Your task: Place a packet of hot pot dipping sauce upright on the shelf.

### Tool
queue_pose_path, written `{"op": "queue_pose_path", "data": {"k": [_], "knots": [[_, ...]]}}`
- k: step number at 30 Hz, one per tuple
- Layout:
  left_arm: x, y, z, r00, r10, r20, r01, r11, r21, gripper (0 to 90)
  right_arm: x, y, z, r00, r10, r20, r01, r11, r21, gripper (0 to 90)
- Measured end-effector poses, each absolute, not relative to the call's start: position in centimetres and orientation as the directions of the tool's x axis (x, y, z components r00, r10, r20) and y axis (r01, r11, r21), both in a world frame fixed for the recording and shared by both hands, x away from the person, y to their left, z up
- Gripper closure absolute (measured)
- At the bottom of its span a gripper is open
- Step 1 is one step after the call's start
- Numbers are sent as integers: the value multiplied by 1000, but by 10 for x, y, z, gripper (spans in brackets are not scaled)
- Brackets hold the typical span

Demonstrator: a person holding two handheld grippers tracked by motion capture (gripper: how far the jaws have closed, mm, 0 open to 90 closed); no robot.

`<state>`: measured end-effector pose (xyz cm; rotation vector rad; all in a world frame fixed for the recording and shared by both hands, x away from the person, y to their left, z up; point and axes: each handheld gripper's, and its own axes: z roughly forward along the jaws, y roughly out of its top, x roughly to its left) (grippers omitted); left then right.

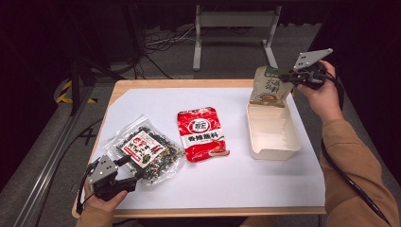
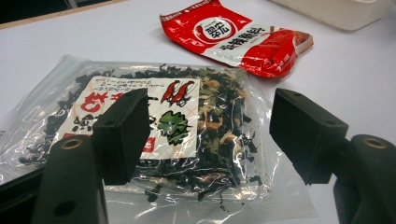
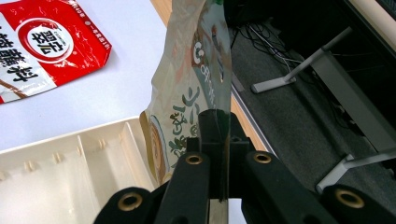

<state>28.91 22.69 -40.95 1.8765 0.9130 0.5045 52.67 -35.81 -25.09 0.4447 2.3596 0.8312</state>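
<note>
Pouch: my right claw [image 1: 289, 75] was clamped on the edge of the green-and-cream pouch [image 1: 268, 87], pads pressed flat on it in the right gripper view [image 3: 215, 140].
Pouch place: it hung upright just below and in front of that claw, its bottom end at the far end of the tray [image 1: 273, 142]; I could not tell whether it touched the tray.
Tray: cream, ribbed inside, right beneath my right claw.
Left claw: my left claw [image 1: 126, 166] stood released, jaws wide apart, low over the sheet [image 1: 236, 179].
Seaweed bag: the clear bag [image 2: 177, 135] of dark flakes lay straight ahead of my left jaws, its near edge between them, pads not pressing it.
Red pack: the red pack [image 1: 202, 133] lay flat beyond the seaweed bag, apart from it, between my two claws.
</note>
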Motion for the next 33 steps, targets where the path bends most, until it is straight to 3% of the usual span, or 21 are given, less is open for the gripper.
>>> {"op": "queue_pose_path", "data": {"k": [33], "knots": [[291,227,-409,640,768,-31,373,-275,886,295,537,-348,-277,-801,474,-365,154,753,640,898]]}}
